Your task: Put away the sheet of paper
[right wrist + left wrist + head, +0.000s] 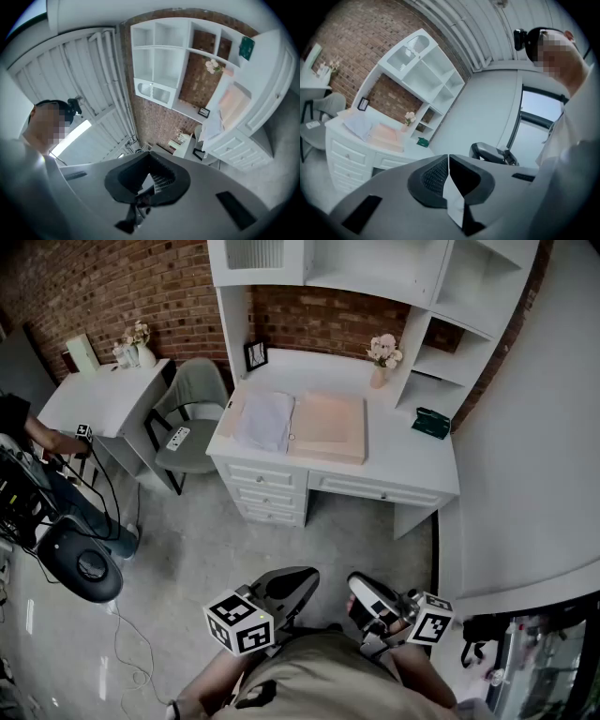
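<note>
The sheet of paper lies flat on the left half of the desk. It touches the left edge of a pale pink folder or flat box. A pink margin shows along the sheet's left side, so it may rest on an open flap of that folder, though I can't tell for sure. Beyond them stand a small picture frame at the far left and a vase of flowers at the far right. A dark green item sits at the right end, with white shelves above.

I judge the task as not begun: the sheet is out in the open, and nothing is gripping it. I stand well back from the desk, with bare floor between us. My left gripper and right gripper are both held close to my body. In the left gripper view the jaws meet along a thin seam with nothing between them. The right gripper view shows the same, jaws together and empty. Left to do, as I see it: approach, pick up the sheet, and stow it, perhaps in the pink folder.
</note>
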A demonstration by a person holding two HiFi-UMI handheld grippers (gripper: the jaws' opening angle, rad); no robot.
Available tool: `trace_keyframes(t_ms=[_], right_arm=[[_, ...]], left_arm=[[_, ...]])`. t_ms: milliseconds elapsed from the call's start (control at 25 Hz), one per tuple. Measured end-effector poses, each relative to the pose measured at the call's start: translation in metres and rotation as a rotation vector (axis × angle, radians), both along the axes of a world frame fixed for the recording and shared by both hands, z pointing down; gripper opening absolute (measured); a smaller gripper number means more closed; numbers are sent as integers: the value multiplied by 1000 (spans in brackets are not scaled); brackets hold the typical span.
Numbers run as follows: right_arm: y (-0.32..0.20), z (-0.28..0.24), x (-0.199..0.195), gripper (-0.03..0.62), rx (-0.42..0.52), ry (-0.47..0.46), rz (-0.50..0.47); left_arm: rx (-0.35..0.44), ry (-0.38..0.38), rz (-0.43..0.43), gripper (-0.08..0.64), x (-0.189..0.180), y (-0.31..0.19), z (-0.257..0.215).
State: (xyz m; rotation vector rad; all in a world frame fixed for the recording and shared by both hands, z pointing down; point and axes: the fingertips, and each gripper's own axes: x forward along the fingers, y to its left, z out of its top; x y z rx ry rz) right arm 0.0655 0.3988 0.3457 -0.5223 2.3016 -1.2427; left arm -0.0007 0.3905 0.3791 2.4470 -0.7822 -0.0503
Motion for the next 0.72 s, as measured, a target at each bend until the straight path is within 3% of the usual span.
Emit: trace_keyframes(t_ms=[160, 480, 720], right_arm=[[16, 4, 41, 26, 39, 55, 14], [24, 12, 86, 26, 80, 87, -24], [34, 11, 74, 26, 119, 66, -179]], left_arm=[[-37, 74, 16, 23, 41, 11, -7], [-32, 6, 9, 23, 94, 28, -3], [-43, -54, -11, 23, 108, 38, 1]])
